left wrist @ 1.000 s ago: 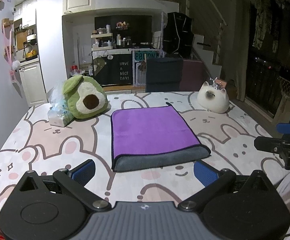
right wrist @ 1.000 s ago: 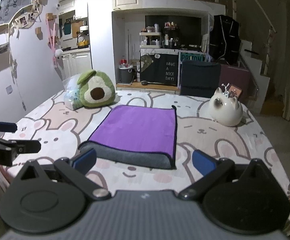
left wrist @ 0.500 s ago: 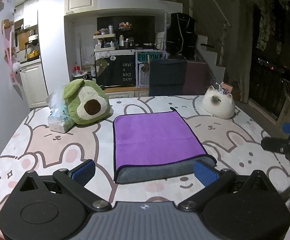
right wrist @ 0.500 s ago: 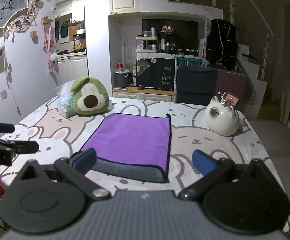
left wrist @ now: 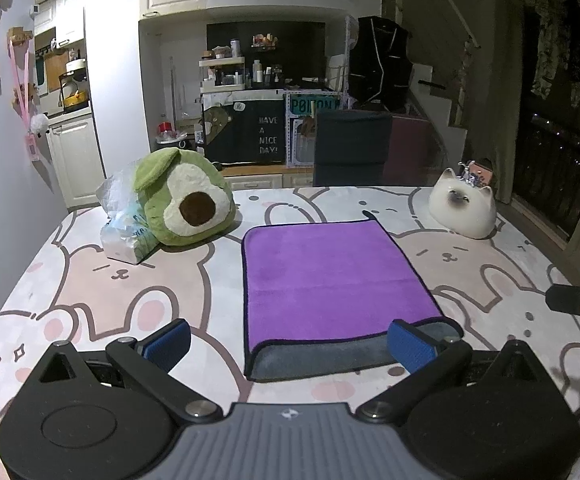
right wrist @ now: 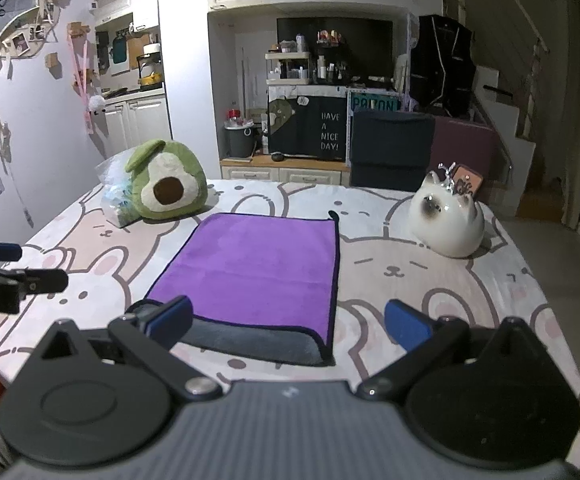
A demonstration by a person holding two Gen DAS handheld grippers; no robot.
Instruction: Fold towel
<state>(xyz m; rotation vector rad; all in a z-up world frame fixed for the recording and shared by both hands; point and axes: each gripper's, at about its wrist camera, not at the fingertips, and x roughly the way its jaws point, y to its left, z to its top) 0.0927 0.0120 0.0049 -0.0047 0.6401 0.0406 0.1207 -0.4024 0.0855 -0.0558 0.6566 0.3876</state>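
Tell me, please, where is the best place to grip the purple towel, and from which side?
Probably the near folded edge of the purple towel, near its corners: the gray roll there stands thicker than the flat rest. Come low from the near side; left gripper and right gripper are open.

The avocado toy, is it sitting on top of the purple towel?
No, the avocado toy sits on the bunny tablecloth, off past the far left corner of the purple towel, not touching it.
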